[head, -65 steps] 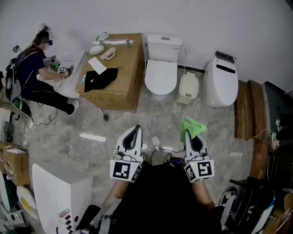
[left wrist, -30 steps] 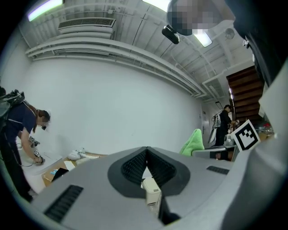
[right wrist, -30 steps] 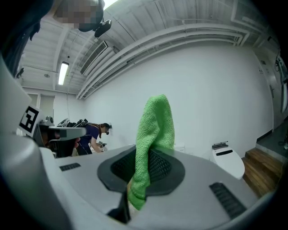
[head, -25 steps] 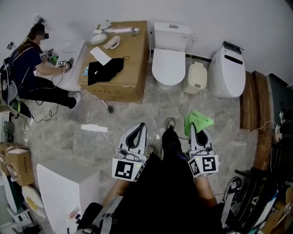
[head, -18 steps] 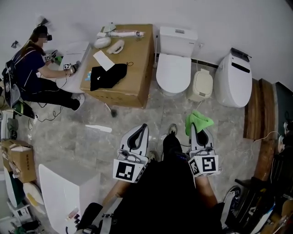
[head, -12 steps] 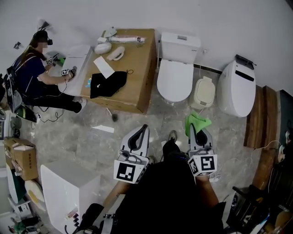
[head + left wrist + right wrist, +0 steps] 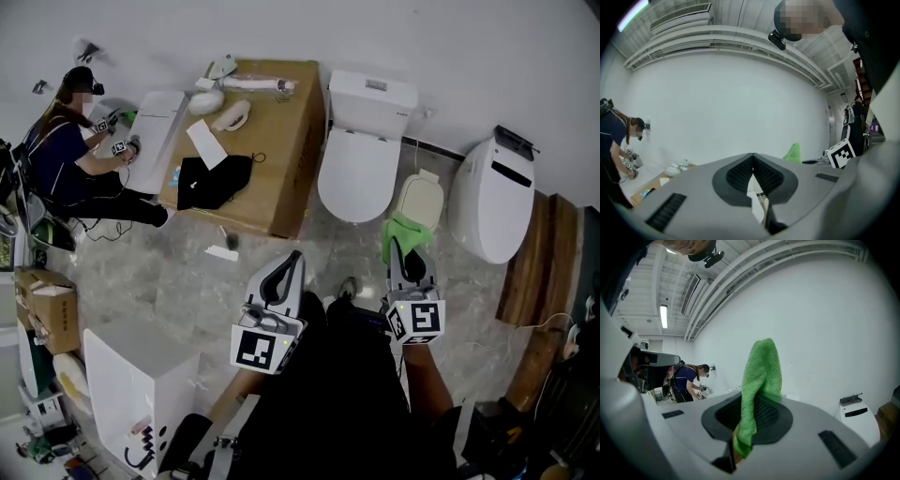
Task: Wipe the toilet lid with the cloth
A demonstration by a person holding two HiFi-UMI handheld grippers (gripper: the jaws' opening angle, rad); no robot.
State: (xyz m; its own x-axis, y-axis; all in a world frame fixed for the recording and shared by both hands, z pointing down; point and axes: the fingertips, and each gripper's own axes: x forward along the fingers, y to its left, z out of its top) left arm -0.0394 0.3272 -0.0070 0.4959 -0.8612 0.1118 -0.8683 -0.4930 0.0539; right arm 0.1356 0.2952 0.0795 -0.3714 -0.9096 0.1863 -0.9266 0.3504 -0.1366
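Held forward side by side, right gripper (image 7: pixel 401 251) clamping green cloth (image 7: pixel 404 230) (near toilet lid (image 7: pixel 354 174)), left gripper (image 7: pixel 292 262) closed, empty.

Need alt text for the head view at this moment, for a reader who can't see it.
Seen from above, the right gripper is shut on a green cloth, and the left gripper is shut and empty. Ahead on the floor stands a white toilet with its lid down, beside a cardboard box.
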